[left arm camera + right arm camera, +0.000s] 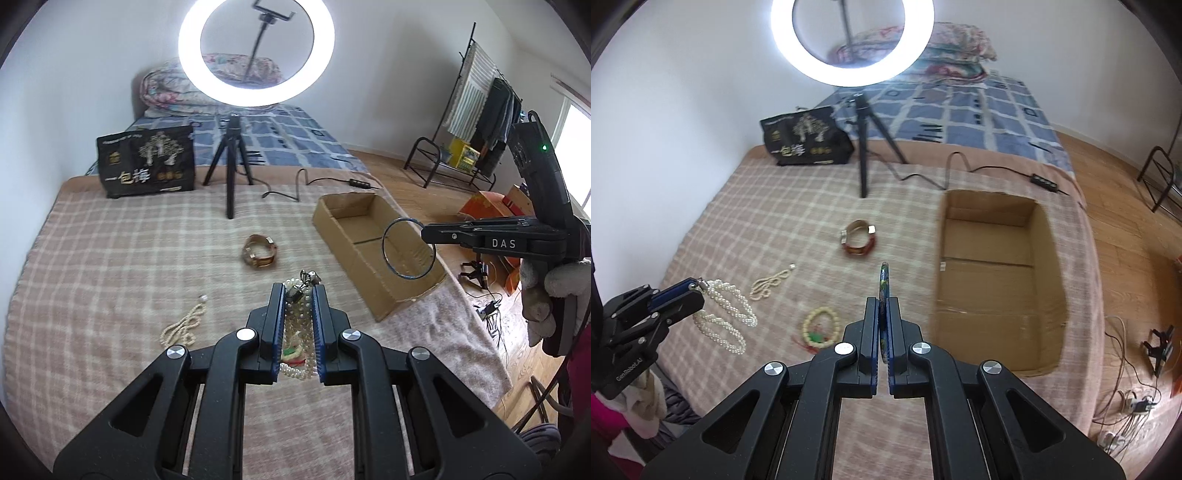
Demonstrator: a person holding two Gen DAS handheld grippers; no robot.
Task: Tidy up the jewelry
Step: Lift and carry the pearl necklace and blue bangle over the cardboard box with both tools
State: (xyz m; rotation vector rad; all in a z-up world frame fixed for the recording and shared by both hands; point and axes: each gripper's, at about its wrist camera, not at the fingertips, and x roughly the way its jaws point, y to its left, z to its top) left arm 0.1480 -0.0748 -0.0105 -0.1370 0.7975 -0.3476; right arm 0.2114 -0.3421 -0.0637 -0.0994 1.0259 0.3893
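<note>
While my left gripper (298,295) looks along its fingers, I see them narrowed on a twisted pearl necklace (300,321), the strands running lengthwise between the pads with the clasp poking out at the tips. Off to my right, across the plaid blanket (122,266), the right gripper (424,232) pinches a thin bangle (408,248) by its rim; the hoop hangs face-on to this camera, over the near end of the cardboard box (373,266). A leather bracelet (259,251) lies ahead and a small bead strand (183,325) lies left.

From the right wrist, the bangle (884,295) stands edge-on between closed fingers, its plane running straight forward. The box (990,277) lies just right of the tool, long axis running away from me, so I judge this hand nearer to it. My left gripper (698,290) holds the pearls (727,314), looped down to the blanket, well left, beside a yellow bead bracelet (820,326).
</note>
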